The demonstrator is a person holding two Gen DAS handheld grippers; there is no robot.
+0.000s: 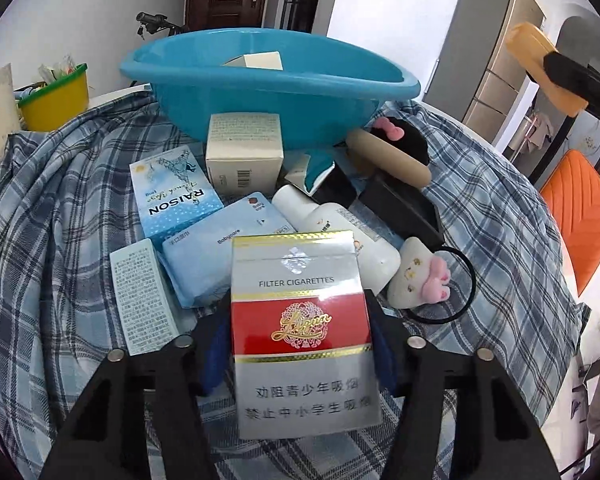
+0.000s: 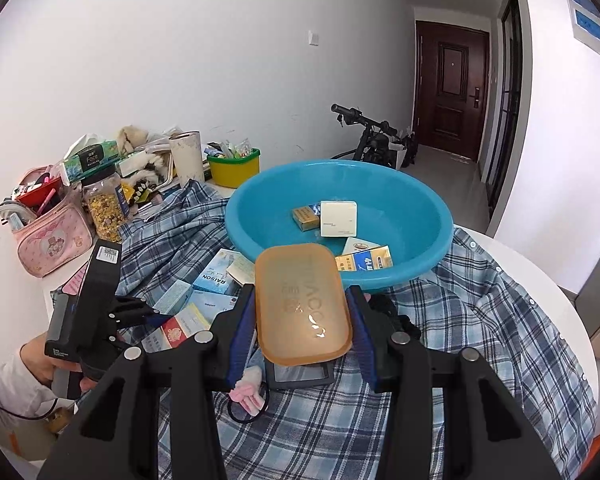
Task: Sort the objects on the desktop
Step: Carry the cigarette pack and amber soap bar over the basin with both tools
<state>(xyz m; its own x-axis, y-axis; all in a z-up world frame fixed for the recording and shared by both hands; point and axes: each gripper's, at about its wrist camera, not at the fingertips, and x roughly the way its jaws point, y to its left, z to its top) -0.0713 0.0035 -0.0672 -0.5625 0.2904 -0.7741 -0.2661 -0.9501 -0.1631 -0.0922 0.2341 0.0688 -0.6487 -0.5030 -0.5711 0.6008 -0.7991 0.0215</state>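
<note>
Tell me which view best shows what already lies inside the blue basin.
The right wrist view: it looks down into the blue basin, showing a white box and several small packs on the bottom. The left wrist view sees the basin from the side, so only the white box's top clears the rim.

Brown door (image 2: 452, 88), bicycle (image 2: 374, 136), orange chair (image 1: 580, 216), grey cabinet (image 1: 484, 48).

"FILTER CIGARETTES" plus Chinese lines 劝阻青少年吸烟 / 禁止中小学生吸烟 on the red-and-silver cigarette pack (image 1: 304, 332). "RAISON" on the light-blue box (image 1: 174, 194). "Babycare" on the blue wipes pack (image 1: 228, 246). "Face" on the green tissue pack (image 2: 92, 159). Embossed lettering on the orange soap case (image 2: 302, 304), not legible.
</note>
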